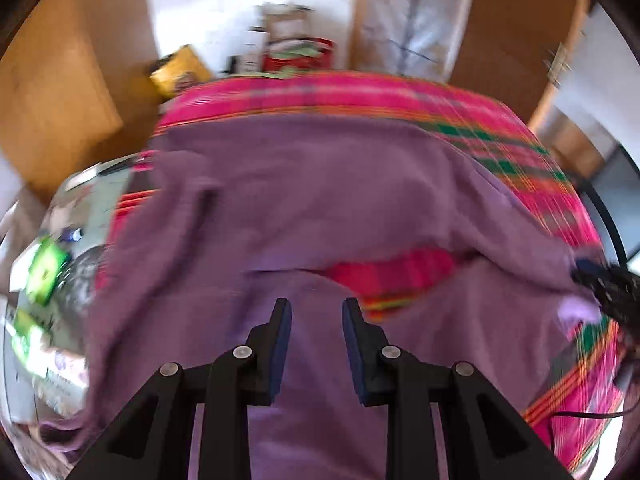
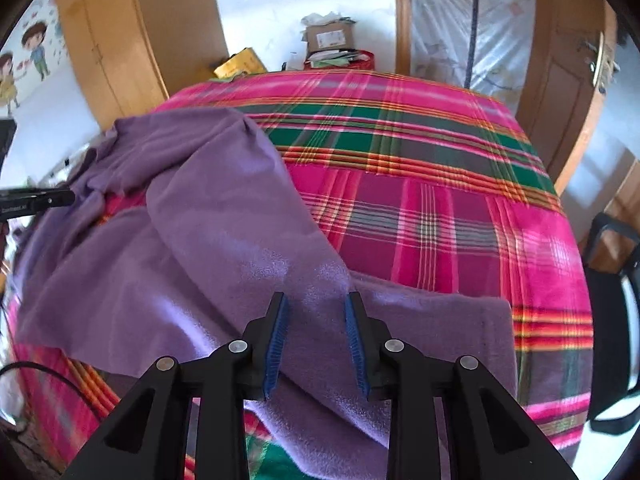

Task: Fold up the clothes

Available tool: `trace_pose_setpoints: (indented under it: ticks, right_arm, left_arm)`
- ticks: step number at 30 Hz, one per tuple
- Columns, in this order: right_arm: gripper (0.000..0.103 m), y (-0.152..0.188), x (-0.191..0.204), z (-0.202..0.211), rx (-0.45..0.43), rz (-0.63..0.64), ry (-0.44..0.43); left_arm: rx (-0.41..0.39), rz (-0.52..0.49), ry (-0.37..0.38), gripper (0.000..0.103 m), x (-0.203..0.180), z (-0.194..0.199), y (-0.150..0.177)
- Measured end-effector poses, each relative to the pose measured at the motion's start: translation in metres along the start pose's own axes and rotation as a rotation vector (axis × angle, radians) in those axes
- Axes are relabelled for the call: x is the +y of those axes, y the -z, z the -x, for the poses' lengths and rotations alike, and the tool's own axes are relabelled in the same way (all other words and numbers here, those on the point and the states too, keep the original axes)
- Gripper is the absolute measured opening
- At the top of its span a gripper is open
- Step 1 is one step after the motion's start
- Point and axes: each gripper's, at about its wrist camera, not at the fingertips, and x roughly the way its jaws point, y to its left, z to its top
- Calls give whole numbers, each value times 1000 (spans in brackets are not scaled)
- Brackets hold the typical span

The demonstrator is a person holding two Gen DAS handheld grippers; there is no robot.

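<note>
Under both claws: purple garment spread in loose folds over a bed with a pink plaid cover.
Left claw: jaws spread, nothing between them, hovering over the cloth; view blurred.
Right claw: jaws spread, empty, over a ridge of fabric running ahead and to its left.
Garment shape: rumpled, one flap lying over another, plaid showing through a gap ahead of the left claw.
Step, as I judge: mid-fold, between grips.
Next move: each claw needs to pinch an edge.

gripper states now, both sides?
Left gripper: open, nothing between its fingers, above the purple garment.
Right gripper: open, holding nothing, above the same garment.
</note>
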Motion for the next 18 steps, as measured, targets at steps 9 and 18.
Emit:
trace_pose_setpoints:
  ticks: [9, 18]
  right_arm:
    - [47, 0, 1, -6, 16, 79, -4]
    - [35, 3, 11, -8, 23, 156, -10]
  left_arm:
    - [45, -92, 92, 27, -58, -33, -19]
    - [105, -87, 97, 27, -77, -66, -29]
